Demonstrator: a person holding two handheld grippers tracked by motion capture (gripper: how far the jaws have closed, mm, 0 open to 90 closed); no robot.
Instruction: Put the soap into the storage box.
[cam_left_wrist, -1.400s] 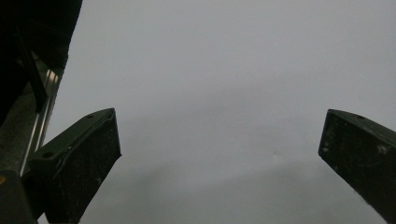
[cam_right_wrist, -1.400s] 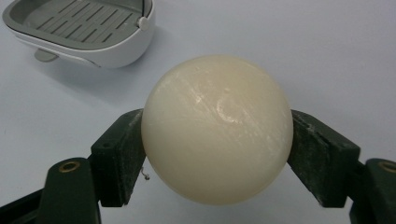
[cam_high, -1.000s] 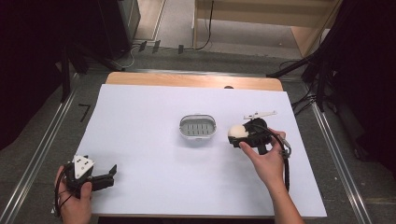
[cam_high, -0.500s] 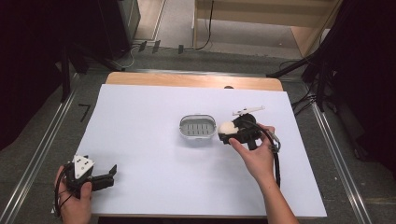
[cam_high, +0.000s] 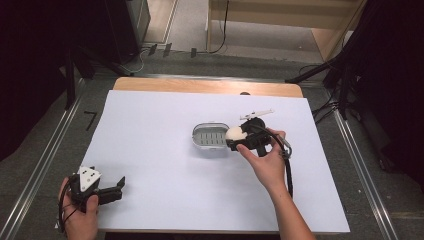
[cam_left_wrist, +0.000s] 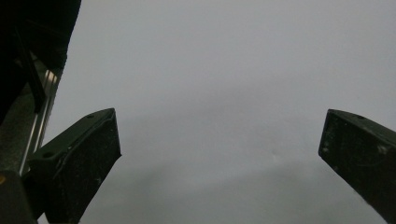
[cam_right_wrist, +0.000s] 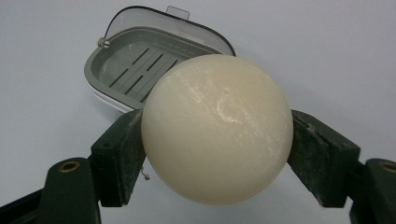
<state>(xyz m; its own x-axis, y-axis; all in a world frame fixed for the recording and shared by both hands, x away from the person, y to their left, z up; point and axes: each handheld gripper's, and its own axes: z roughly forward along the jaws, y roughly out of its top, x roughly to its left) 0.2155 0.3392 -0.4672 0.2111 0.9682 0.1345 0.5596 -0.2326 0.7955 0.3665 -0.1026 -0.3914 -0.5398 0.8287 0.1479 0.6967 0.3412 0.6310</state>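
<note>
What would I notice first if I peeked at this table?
A round cream soap, squeezed between the right gripper's jaws, right beside the grey soap dish in the middle of the white table. The left gripper waits open at the near left corner.

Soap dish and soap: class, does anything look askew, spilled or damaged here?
Nothing stands out. The grey soap dish sits level and empty on the white table cover, and the round cream soap looks whole, clamped in the right hand-held gripper.
</note>
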